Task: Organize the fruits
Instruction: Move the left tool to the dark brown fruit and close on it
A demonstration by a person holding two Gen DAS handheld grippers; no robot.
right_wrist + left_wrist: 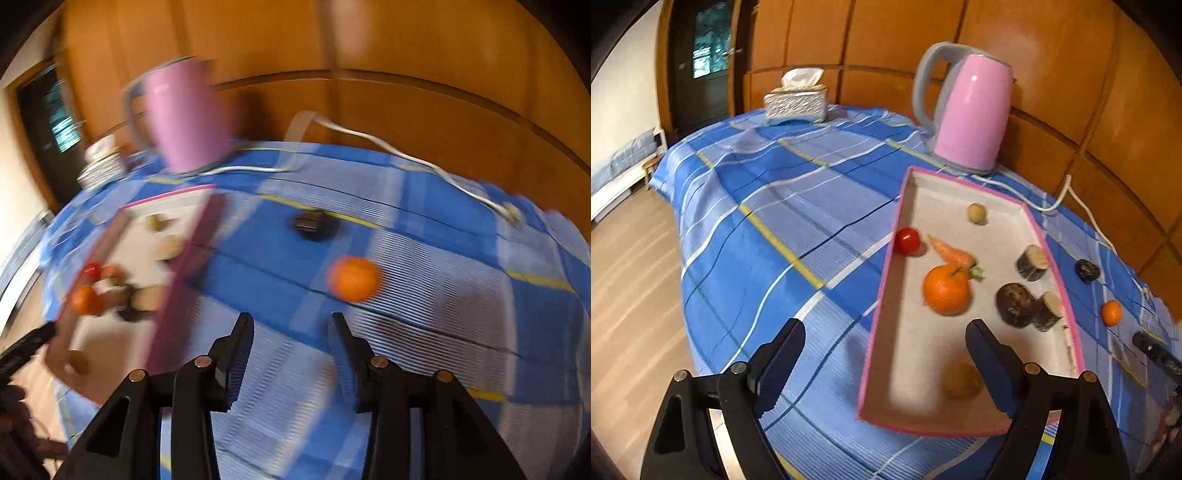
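A pink-rimmed tray lies on the blue checked tablecloth. In it are a large orange, a carrot, a small potato, dark cut pieces and a blurred yellowish fruit. A red tomato sits at the tray's left wall. A small orange and a dark fruit lie on the cloth right of the tray. My left gripper is open and empty above the tray's near end. My right gripper is open and empty, just short of the small orange.
A pink kettle stands behind the tray, its white cord trailing right. A tissue box sits at the table's far left. Wooden wall panels lie behind. The table edge drops to wood floor on the left. The right wrist view is motion-blurred.
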